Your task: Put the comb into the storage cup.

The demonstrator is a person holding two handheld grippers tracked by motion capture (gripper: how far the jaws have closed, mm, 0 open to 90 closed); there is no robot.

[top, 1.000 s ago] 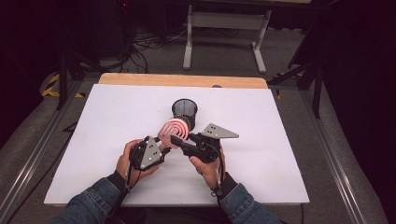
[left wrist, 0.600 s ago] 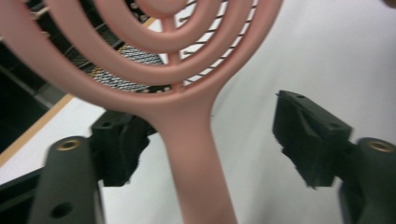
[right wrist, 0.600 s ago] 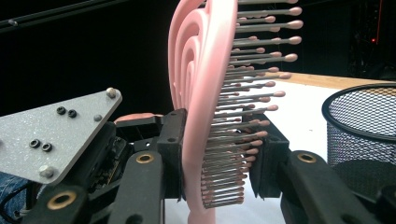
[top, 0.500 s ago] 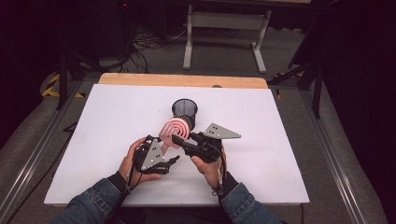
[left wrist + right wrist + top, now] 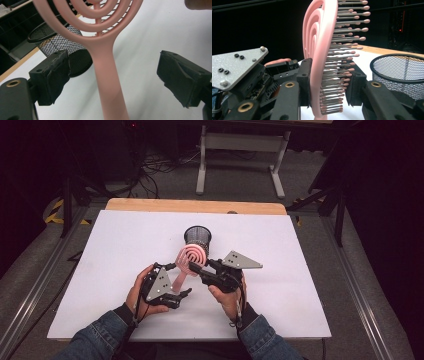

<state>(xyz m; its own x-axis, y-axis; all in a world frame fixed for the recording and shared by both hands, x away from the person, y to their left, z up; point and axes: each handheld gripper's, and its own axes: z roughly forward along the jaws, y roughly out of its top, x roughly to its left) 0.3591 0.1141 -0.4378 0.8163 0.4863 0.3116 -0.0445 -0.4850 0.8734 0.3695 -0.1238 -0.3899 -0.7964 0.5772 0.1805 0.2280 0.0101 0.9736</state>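
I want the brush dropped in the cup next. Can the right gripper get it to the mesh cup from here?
Probably yes: the right gripper clamps the pink brush head, and the mesh cup stands just beyond with nothing between.

No legible text, label, brand, number or sign appears in any view. The pink hairbrush (image 5: 105, 62), the black mesh cup (image 5: 198, 237), the white counter (image 5: 115, 250) and the grey plate (image 5: 235, 66) on the left claw carry no readable marking; the plate shows screw heads, without lettering.
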